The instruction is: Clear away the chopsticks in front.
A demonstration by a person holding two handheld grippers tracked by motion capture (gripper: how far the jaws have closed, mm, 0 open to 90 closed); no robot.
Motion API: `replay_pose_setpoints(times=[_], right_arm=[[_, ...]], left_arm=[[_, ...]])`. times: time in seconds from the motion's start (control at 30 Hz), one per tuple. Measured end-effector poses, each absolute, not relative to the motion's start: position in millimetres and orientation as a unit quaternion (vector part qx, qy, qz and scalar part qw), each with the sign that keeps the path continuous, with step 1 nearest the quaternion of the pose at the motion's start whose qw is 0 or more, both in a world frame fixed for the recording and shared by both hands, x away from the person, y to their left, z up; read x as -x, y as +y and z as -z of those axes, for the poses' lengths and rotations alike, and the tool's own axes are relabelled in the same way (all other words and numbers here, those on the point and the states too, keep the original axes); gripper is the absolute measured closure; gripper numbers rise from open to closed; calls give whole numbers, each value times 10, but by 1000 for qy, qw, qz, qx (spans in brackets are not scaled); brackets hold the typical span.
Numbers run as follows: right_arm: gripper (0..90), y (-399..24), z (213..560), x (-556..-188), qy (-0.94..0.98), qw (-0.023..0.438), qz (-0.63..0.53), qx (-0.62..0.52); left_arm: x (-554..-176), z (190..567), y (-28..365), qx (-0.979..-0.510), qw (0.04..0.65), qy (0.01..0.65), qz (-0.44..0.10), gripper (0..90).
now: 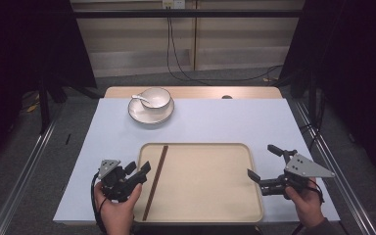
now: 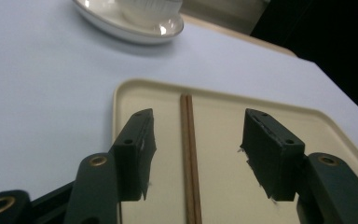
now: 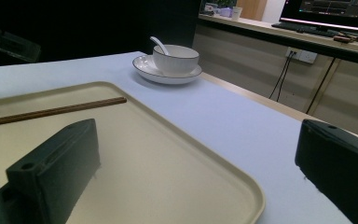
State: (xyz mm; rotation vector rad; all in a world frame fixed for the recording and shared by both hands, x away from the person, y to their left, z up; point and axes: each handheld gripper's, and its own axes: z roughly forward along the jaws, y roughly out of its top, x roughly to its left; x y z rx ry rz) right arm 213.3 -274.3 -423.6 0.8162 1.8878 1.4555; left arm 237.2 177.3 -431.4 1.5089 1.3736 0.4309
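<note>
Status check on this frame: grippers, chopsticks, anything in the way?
Left gripper open above the chopsticks, pads clear of them. Right gripper open, nothing between its jaws. Chopsticks lie flat in the tray. Nothing in the way.

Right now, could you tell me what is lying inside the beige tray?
A pair of brown chopsticks lies lengthwise along the left side of the tray. Their near end is covered by the left gripper, whose open jaws straddle them.

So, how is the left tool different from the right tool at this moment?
The left tool hangs over the tray with the chopsticks lying below its gap; the right tool sits at the tray's right edge with nothing under it. The right tool gapes wider. Both are open and hold nothing.
</note>
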Motion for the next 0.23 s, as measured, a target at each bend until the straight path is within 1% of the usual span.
replay_pose_setpoints(times=[0.07, 0.17, 0.23], right_arm=[[0, -2745, 4236, -2134, 712, 308, -549, -310], [0, -2749, 4235, -2135, 712, 308, -550, -311], [0, -2748, 4237, -2136, 713, 310, -548, -309]], left_arm=[[-2393, 4294, 1788, -627, 515, 553, -189, 405], [-2416, 4291, 1802, -628, 534, 525, -213, 316], [-2425, 4293, 1804, -629, 536, 519, -219, 289]])
